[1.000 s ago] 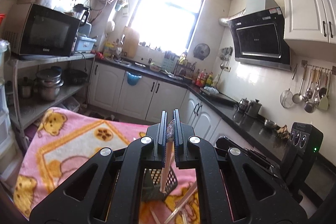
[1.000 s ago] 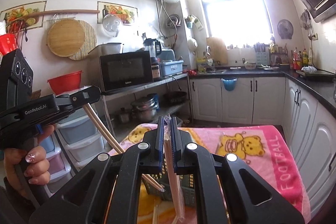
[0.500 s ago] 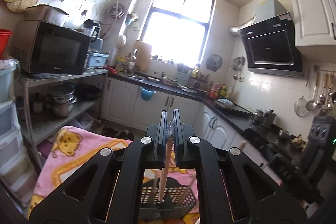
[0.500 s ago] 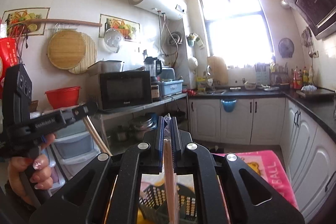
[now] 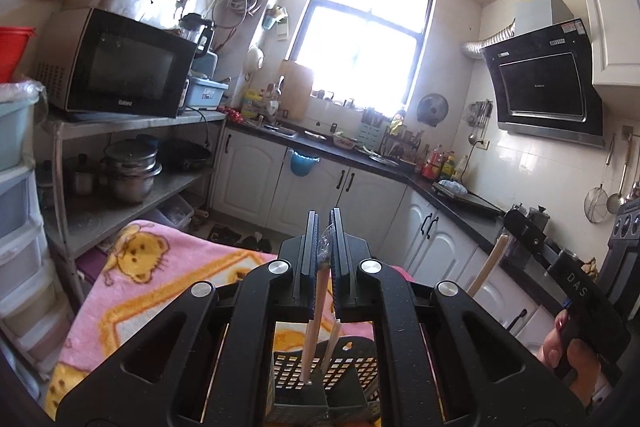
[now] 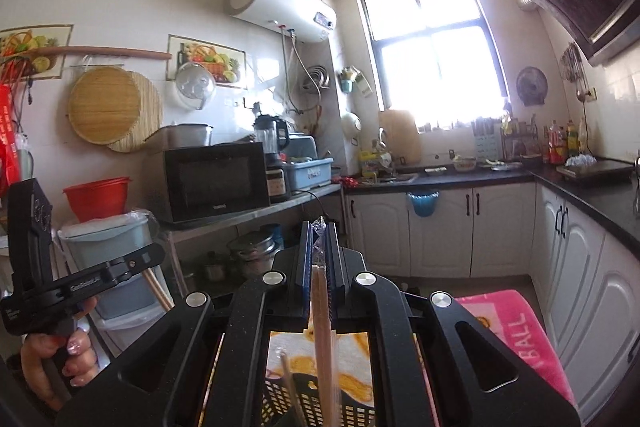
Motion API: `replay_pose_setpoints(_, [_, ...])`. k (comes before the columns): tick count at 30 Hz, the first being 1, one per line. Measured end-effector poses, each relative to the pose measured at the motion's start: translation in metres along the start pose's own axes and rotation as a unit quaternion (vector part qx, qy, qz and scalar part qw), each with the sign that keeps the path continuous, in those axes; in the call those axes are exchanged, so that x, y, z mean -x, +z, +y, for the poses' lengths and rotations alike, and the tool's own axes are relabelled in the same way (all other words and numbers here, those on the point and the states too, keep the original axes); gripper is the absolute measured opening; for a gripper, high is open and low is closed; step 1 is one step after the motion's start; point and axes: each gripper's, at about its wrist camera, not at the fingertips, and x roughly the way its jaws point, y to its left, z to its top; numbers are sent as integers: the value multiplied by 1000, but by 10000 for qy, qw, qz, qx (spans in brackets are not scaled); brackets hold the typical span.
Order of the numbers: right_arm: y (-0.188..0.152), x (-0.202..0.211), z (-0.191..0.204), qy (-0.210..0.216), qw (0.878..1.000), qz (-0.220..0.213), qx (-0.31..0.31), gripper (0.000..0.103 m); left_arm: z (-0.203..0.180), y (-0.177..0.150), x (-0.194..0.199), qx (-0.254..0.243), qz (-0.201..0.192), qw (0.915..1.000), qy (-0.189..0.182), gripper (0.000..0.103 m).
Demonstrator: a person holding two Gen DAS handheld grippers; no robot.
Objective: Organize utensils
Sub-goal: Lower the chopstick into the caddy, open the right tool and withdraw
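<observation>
My left gripper (image 5: 324, 223) is shut on a pair of plastic-wrapped wooden chopsticks (image 5: 314, 319). They hang down with their tips inside a black perforated basket (image 5: 356, 367) on a pink bear blanket (image 5: 140, 287). My right gripper (image 6: 319, 227) is shut on another wrapped pair of chopsticks (image 6: 324, 327), which slants down over the same basket (image 6: 360, 407). A thin stick (image 6: 290, 383) stands in the basket. In the left wrist view, the right gripper (image 5: 510, 217) shows at the right, held by a hand (image 5: 568, 351). In the right wrist view, the left gripper (image 6: 160, 251) shows at the left.
A steel shelf (image 5: 132, 123) with a microwave (image 5: 120, 67) and pots (image 5: 130, 167) stands to the left. Plastic drawers (image 5: 20, 227) sit beside it. White cabinets (image 6: 440, 227) under a dark counter (image 6: 580, 183) run along the back and right. The blanket's edge (image 6: 516, 331) lies near the right cabinets.
Both grippers have shifted sideways and both views have tipped up, so less blanket shows. The basket now lies straight below both. Each gripper has kept its hold on its chopsticks.
</observation>
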Motion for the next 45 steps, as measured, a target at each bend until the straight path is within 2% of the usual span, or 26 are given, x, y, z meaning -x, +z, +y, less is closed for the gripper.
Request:
replay_pose_setpoints(8, [-25, -18, -10, -67, 9996, 138, -226, 6, 4, -23, -21, 78, 201, 9998, 37, 3])
replay_pose_setpoints(18, [-55, -31, -1, -13, 9988, 366, -320, 7, 8, -49, -37, 156, 502, 9986, 6, 3])
replay_pose_setpoints(39, [-90, -40, -20, -153, 9929, 960, -685, 8, 9, -85, -52, 160, 1064, 9942, 56, 3])
replay_pose_setpoints(42, [-92, -37, -22, -159, 9922, 1052, -655, 20, 9, -87, -51, 192, 1123, 9935, 67, 9])
replay_pose_setpoints(45, [-94, -31, -26, -197, 9913, 1121, -658, 23, 10, -89, -50, 239, 1190, 9926, 90, 18])
